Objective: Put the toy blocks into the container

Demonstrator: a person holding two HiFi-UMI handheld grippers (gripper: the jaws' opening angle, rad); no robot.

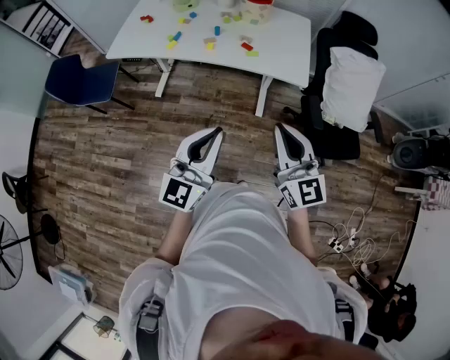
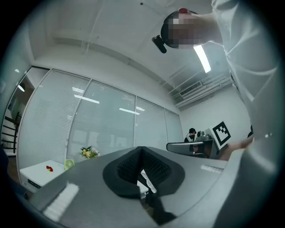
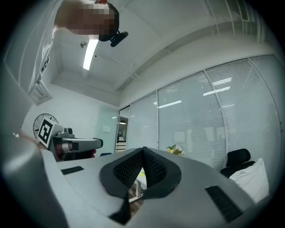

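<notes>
**Near.** The person stands on the wooden floor (image 1: 105,162), well short of the table, with both tools held level at waist height. The left gripper (image 1: 219,130) and the right gripper (image 1: 278,127) each have their jaws pressed together at the tips. The two gripper views show nothing between them, so neither tool carries a block.

**Middle.** Bare floor lies between the grippers and the white table (image 1: 281,42). A blue chair (image 1: 81,81) stands off its left end and a black chair with a white cushion (image 1: 351,84) off its right.

**Far.** The toy blocks (image 1: 209,43) lie scattered on the tabletop, mostly toward its near edge. They are small, hard-edged pieces in red, yellow, blue and green. A red one (image 1: 247,46) sits near the middle and a red pair (image 1: 146,19) toward the left end. At the far edge, cut off by the frame, are a green round thing (image 1: 184,4) and a pale thing with a red top (image 1: 257,5). Which of them is the container cannot be told.

**Progress.** Judged from this, no block has been put away and the whole task remains.
</notes>
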